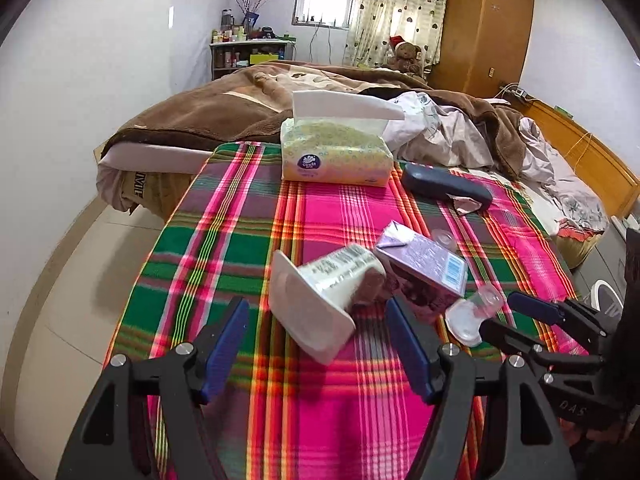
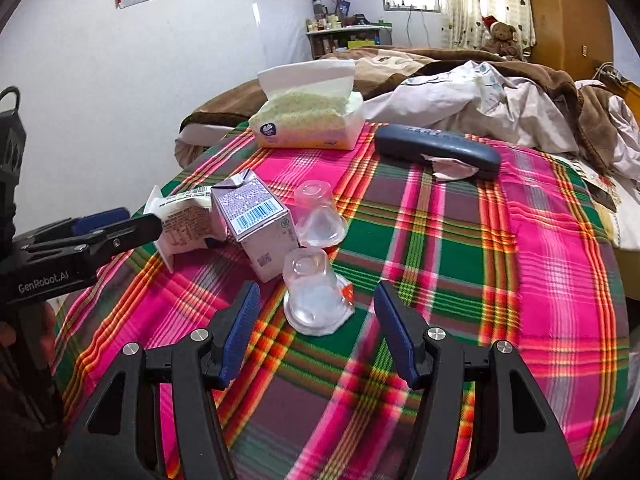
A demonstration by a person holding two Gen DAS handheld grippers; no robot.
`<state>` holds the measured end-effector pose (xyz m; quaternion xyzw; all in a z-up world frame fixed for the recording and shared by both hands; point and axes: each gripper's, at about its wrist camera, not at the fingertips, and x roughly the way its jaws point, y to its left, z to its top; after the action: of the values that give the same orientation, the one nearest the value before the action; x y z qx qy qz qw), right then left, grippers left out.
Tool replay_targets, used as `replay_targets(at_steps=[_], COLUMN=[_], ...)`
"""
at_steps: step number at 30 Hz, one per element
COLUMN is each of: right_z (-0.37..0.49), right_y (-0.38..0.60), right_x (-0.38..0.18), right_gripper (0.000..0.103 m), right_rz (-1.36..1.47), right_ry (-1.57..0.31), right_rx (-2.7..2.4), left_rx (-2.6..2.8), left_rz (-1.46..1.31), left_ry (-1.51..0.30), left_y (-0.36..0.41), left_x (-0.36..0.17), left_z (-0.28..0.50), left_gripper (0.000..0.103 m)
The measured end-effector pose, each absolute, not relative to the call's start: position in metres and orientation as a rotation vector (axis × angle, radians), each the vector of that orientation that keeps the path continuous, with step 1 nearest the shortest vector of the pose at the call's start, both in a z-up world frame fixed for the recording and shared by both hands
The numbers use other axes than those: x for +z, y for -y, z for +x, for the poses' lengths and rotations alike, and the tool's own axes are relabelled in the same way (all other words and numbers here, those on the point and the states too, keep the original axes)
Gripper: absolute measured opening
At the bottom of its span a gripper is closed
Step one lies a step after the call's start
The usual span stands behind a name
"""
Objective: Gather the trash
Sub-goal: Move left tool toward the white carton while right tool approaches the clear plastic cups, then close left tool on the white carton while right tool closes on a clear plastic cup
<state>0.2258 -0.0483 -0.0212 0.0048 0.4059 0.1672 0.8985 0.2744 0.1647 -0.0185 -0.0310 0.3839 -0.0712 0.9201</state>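
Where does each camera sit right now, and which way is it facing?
Left wrist: on the left tongs, angled down at a toppled yogurt cup on the plaid blanket; the right tongs show at right.
Right wrist: on the right tongs, angled down at a clear cup; the left tongs show at left.
Shared: purple carton, tissue pack, dark case.
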Motion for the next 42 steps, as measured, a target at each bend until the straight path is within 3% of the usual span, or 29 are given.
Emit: replay_targets(at_steps=[11,19,21,42], right_z=[0.236,0.237,0.236,0.216], right_y=[0.045,0.043,0.043,0.056], right_x=[-0.031,-0.031,-0.031,-0.017], right_gripper=[0.052,0.032,0.032,0.031], right_rz=[0.021,0.028,0.028,0.073], right_ry=[-0.871,-0.874,-0.873,-0.822], right_rx=[0.338,0.341,0.341,0.352], left_rx=[-0.265,-0.316,-0.325,-0.246], left_rz=[-0.012,-0.069,-0.068,-0.082], left_ry=[-0.83,-0.844,-0.844,-0.794], left_y=[-0.161,-0.164,-0.163,-0.158], left_x=[-0.035,-0.042,-0.041,-0.018], left_z=[0.306,0.308,0.307,0.263], left_gripper=[0.072,0.072,0.064,0.063])
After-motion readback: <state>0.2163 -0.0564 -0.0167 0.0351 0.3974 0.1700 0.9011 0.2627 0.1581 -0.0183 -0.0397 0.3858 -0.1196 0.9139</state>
